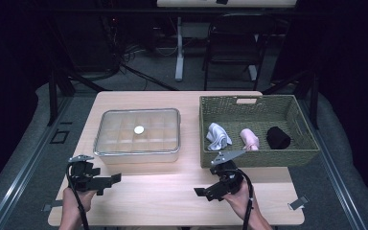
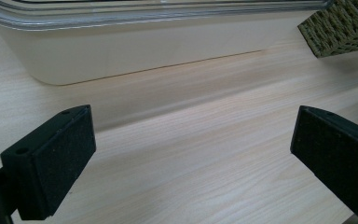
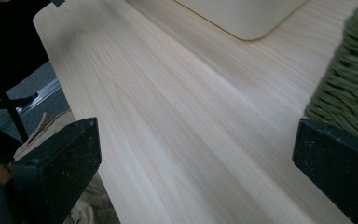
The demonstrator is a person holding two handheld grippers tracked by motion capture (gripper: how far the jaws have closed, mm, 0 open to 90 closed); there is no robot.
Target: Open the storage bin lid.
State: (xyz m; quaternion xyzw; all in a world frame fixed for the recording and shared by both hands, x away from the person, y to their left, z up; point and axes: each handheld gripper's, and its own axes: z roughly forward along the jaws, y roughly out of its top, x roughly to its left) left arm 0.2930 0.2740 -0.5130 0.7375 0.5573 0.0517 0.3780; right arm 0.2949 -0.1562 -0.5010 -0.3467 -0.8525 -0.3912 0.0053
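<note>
So both grippers are sitting low over the near edge of the table point(image 1: 172, 191) right now, and neither one is holding anything. The left gripper point(image 1: 106, 181) is resting with its jaws spread wide, pointing toward the front wall of the lidded box point(image 1: 138, 132), which is lying just ahead of it and a bit to its right. The right gripper point(image 1: 206, 191) is also hanging open, jaws wide apart with bare wood between them, but it's pointing leftward across the table rather than at anything. The woven basket point(image 1: 258, 155) is sitting right behind it, near wall almost at the hand, with a white cloth point(image 1: 218, 136), a pink roll point(image 1: 249, 138) and a black roll point(image 1: 278, 137) lined up inside. My guess is the right hand is going for the cloths, white one nearest, so it's needing to swing round and go up over that wall.
</note>
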